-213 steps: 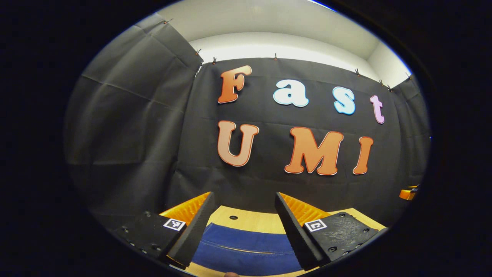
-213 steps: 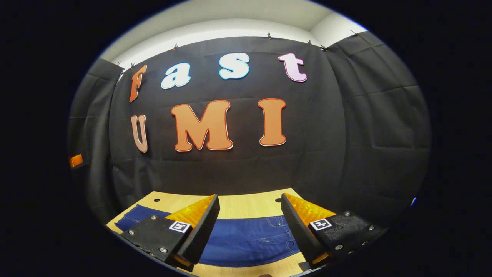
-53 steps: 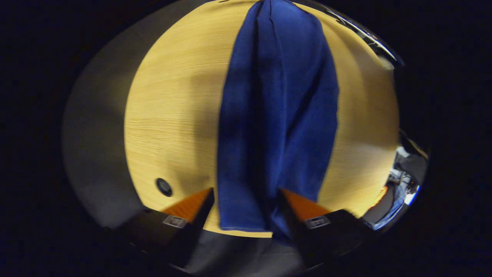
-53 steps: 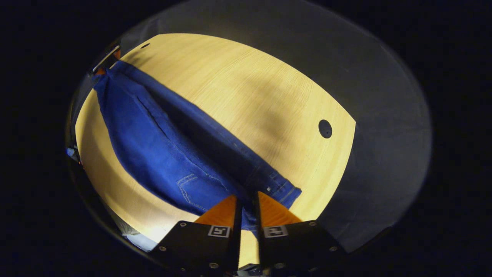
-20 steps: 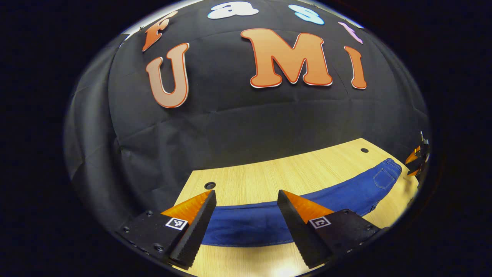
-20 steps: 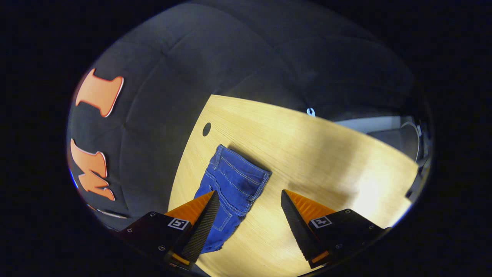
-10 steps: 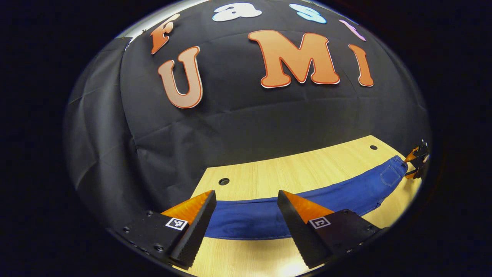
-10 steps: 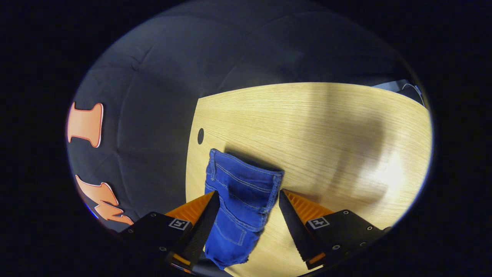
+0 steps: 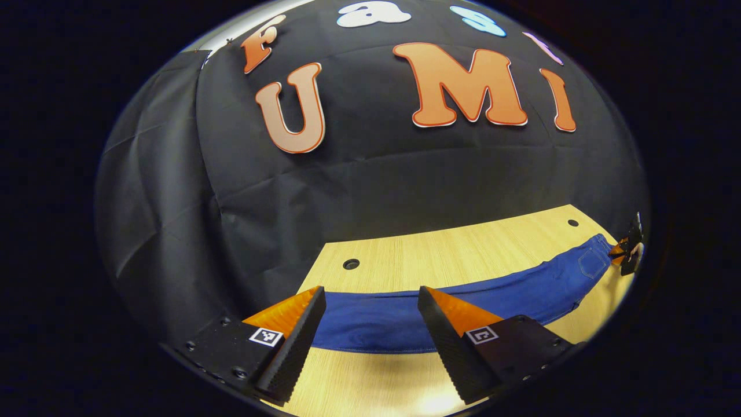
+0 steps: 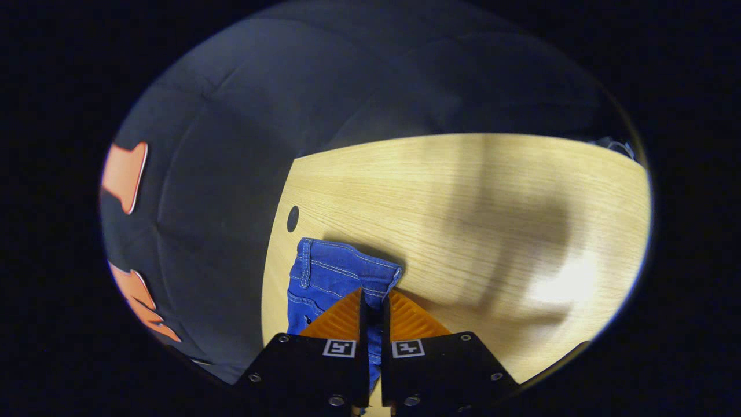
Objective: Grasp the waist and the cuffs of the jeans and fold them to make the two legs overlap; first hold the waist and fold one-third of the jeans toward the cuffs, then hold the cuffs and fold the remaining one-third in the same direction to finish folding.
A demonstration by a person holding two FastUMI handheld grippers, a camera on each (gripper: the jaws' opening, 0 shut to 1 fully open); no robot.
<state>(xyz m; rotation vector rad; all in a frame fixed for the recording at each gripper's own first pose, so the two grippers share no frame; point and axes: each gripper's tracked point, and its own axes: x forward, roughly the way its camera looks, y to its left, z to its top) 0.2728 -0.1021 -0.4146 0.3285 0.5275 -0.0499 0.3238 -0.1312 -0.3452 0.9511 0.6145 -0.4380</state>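
Here the jeans lie flat on the table, legs stacked into one long blue band. In the left gripper view the band runs from 6 o'clock, between that gripper's fingers, out to 3 o'clock, where the waist with its back pocket ends near the table's edge. The left gripper hangs over the cuff end with its fingers wide apart, gripping nothing; the cuff hem shows as a straight edge across the gap between them. A small round hole in the tabletop sits just behind the band at about 7 o'clock from the view's centre, and a second hole lies near the far corner at 3 o'clock. At the same 3 o'clock rim the right gripper shows small, right at the waist.

In the right gripper view the right gripper has its fingers drawn together on the waist, denim pinched between them at 6 o'clock. The waistband's stitched corner spreads up and left of the fingertips, lying on the table, with a hole just beyond it at 9 o'clock.
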